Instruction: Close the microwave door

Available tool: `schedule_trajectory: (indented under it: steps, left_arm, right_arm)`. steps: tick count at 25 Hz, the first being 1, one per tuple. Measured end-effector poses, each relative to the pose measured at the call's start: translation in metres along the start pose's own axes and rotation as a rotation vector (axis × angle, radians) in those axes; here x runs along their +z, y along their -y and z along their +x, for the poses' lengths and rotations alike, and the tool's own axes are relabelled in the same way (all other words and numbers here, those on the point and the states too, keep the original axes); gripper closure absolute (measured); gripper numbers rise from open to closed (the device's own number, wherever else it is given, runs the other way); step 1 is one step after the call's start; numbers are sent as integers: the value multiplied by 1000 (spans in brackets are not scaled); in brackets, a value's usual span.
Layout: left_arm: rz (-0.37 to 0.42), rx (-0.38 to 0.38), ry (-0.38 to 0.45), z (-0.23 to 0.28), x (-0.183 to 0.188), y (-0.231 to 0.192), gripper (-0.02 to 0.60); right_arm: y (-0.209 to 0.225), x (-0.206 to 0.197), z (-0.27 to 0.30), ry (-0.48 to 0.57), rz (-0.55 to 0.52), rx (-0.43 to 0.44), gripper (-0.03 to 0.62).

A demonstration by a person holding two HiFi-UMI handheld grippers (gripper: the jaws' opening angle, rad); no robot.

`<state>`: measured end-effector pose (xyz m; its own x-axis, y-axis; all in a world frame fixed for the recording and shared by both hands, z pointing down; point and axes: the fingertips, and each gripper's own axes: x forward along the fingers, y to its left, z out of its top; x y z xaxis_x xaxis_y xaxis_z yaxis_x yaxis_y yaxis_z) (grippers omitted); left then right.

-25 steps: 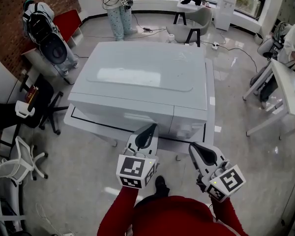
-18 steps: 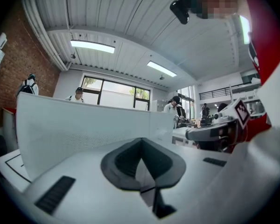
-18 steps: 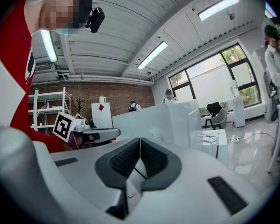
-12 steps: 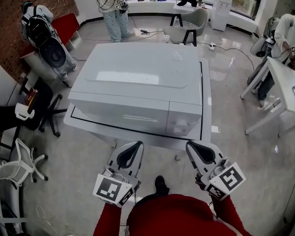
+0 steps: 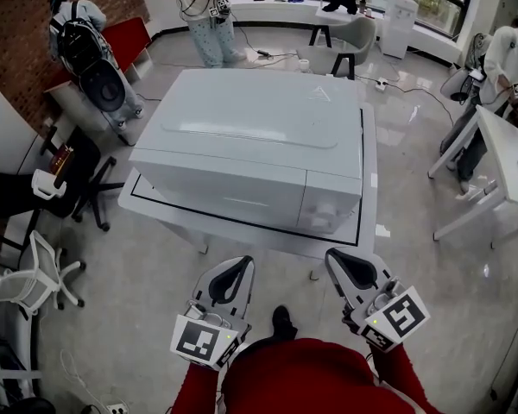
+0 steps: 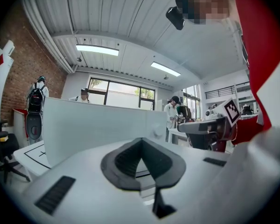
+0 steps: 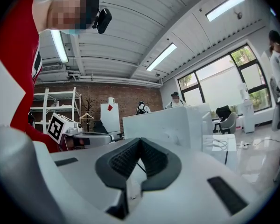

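Note:
The white microwave (image 5: 250, 136) stands on a white table (image 5: 160, 216) with its door (image 5: 224, 190) flush against the front, next to the knob panel (image 5: 331, 205). My left gripper (image 5: 239, 267) is held back from the table's near edge, shut and empty. My right gripper (image 5: 341, 261) hangs beside it, also shut with nothing in it. In the left gripper view the left gripper (image 6: 141, 143) points level at the microwave (image 6: 98, 125), and the right gripper's marker cube (image 6: 233, 110) shows at right. In the right gripper view the right gripper (image 7: 140, 143) faces the microwave (image 7: 172, 122).
Office chairs (image 5: 34, 274) stand on the floor at the left. A desk (image 5: 505, 158) with a person beside it is at the right. Another person (image 5: 203, 7) stands beyond the table, near a grey chair (image 5: 350, 37) and floor cables.
My left gripper has drawn back from the microwave's front toward my body and a little left. The right gripper has hardly moved. The door looks flush throughout.

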<state>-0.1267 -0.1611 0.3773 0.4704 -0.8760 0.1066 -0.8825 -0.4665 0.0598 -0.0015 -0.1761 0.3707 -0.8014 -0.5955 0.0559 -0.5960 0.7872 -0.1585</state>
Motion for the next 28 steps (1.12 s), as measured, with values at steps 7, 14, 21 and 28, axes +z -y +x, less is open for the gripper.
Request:
schedule_trajectory:
  steps: [7,14,21,28]
  left_arm:
    - [13,24,-20,-3,-4,-4,571]
    - [0,22,-2,-4,-1,-2,571]
    - [10,39,-21,-5,-2,-6,571]
    - [3,39,-21,-7,-7,-7,571]
  right_arm:
    - [-3,0,0,0,-25,1,580]
    - [-8,-3,0,-7,-37,0,581]
    - [-4,-6,-2,-14,-27,-25,581]
    - [-2,-8,-3,-17,-24,-27,581]
